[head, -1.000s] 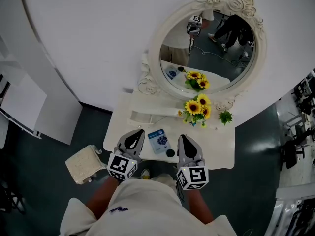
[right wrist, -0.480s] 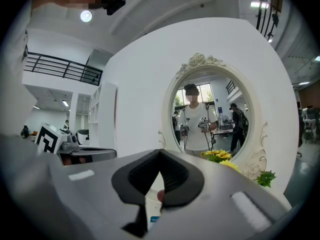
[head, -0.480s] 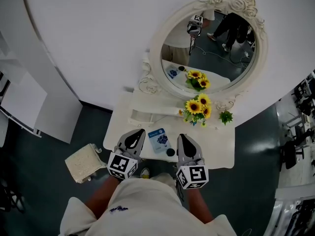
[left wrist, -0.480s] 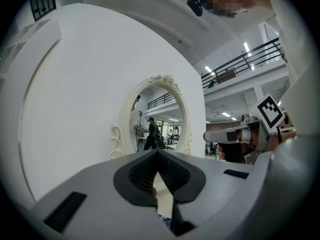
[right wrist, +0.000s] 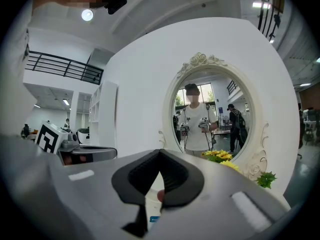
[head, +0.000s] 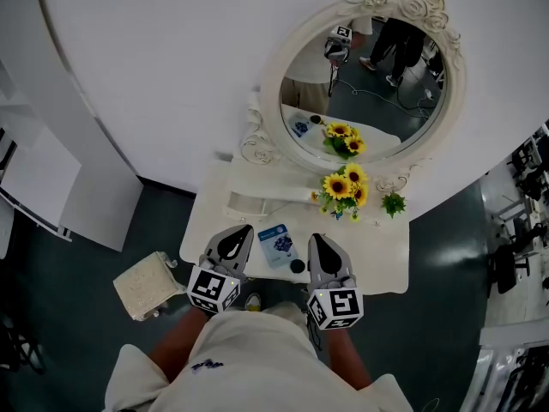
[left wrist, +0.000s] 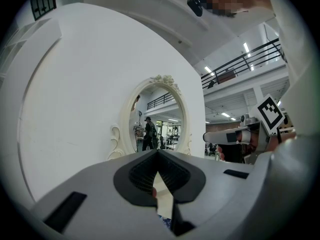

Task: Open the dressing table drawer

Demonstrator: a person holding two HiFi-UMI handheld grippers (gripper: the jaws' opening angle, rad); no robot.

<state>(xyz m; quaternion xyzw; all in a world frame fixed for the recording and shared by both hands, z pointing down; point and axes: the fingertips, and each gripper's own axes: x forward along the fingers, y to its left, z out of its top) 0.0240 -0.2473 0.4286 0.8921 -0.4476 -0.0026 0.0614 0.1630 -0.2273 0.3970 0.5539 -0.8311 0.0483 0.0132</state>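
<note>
The white dressing table stands against a white wall under an oval mirror with an ornate frame. Its drawer front is hidden below the tabletop's near edge. My left gripper and right gripper hover side by side over that near edge, pointing level at the mirror. Both are shut with nothing between the jaws. In the left gripper view the shut left gripper faces the mirror; in the right gripper view the shut right gripper faces the mirror.
On the tabletop lie a blue card, a small dark round object, a sunflower bunch and a green sprig. A cream stool stands on the dark floor at the left, near a white cabinet.
</note>
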